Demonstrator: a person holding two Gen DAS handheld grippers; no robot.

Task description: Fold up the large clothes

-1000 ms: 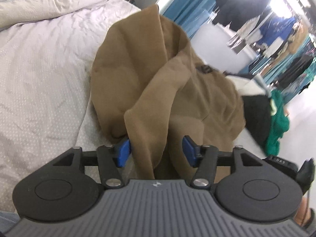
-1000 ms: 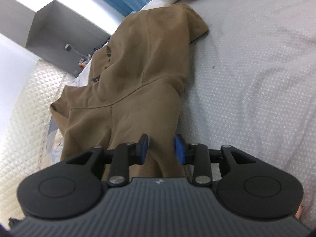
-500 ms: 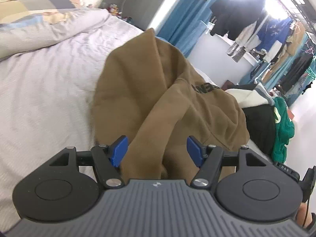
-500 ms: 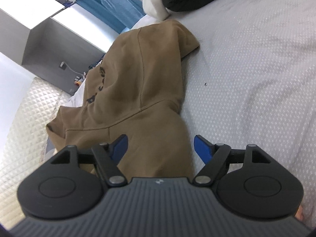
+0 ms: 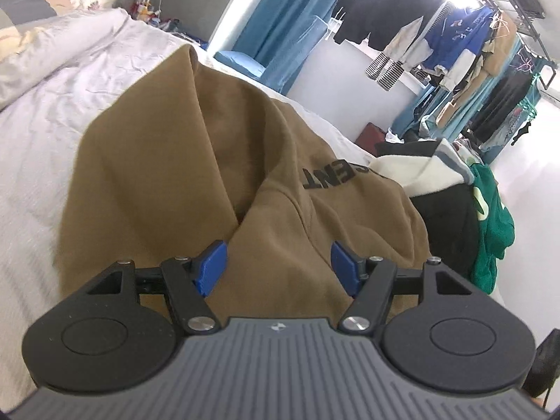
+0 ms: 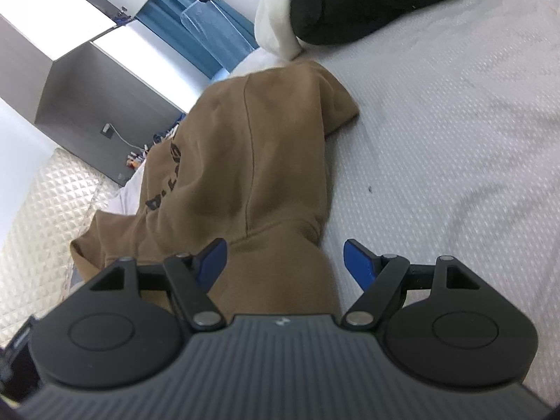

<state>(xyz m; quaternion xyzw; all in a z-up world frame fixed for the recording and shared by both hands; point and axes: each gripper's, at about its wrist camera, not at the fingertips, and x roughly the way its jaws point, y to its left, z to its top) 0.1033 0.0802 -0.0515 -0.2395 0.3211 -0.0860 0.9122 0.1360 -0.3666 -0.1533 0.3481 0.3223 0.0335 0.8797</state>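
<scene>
The hoodie [image 5: 196,161] lies bunched on the bed [image 5: 45,129], its fabric running beneath and ahead of both claws. From the left claw [image 5: 278,266] it stretches toward 12 o'clock; a pile of clothes [image 5: 451,203] sits on the bed at 2 o'clock, touching the hoodie, with hanging garments [image 5: 430,31] behind it. From the right claw [image 6: 287,262], the hoodie [image 6: 245,161] spreads toward 11 o'clock, the bed [image 6: 455,133] lies at 1 o'clock, and the pile [image 6: 350,3] is beyond.

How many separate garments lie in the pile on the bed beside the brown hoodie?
3 that I can tell apart, past the brown hoodie in the left wrist view: a white one nearest it, a black one behind, a green one at the outer edge. More may be hidden underneath.
</scene>
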